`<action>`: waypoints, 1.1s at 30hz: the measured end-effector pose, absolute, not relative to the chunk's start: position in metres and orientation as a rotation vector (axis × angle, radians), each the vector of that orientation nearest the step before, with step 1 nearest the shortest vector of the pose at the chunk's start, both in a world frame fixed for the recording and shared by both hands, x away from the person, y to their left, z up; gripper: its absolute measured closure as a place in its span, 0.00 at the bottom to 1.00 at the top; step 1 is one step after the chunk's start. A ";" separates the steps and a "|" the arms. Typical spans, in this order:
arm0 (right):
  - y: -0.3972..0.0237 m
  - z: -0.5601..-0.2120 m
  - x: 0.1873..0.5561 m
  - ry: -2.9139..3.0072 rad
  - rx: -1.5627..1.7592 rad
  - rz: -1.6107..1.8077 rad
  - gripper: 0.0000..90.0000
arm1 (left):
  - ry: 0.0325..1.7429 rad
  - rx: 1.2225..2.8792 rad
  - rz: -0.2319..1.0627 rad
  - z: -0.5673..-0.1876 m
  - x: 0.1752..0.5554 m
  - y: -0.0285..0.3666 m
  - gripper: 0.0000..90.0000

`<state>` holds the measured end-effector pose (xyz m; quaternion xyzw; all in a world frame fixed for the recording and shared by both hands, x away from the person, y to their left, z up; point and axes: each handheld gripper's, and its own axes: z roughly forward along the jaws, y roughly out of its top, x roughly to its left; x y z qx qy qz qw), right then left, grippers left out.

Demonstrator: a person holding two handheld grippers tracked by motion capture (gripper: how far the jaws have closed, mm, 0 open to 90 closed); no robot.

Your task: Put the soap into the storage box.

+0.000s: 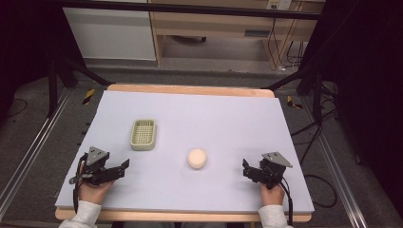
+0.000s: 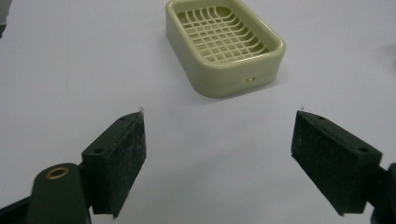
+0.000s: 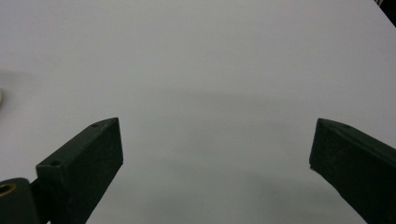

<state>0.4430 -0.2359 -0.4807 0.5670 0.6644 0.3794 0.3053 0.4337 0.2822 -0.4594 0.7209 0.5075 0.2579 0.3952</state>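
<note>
I see left gripper (image 1: 124, 166) jaws wide, empty, near soap dish (image 1: 143, 134), right gripper (image 1: 245, 167) jaws wide, empty, right of pale round soap (image 1: 197, 158), lavender surface (image 1: 228, 123)

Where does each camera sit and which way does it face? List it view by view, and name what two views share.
High view: above the person's side of the table, looking forward and down; both hands, the left gripper and the right gripper show.
Left gripper view: rides the left gripper, looking along its open jaws toward the soap dish.
Right gripper view: rides the right gripper, looking along its open jaws over bare mat.
Shared: the high and left gripper views both show the soap dish.
</note>
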 end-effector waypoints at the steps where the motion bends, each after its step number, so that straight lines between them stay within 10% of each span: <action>1: -0.237 -0.481 0.443 1.761 1.503 1.003 0.04 | 1.276 1.828 0.661 -0.459 0.433 0.281 0.20; 33: -0.234 -0.480 0.442 1.762 1.466 0.986 0.03 | 1.155 1.818 0.680 -0.424 0.441 0.225 0.22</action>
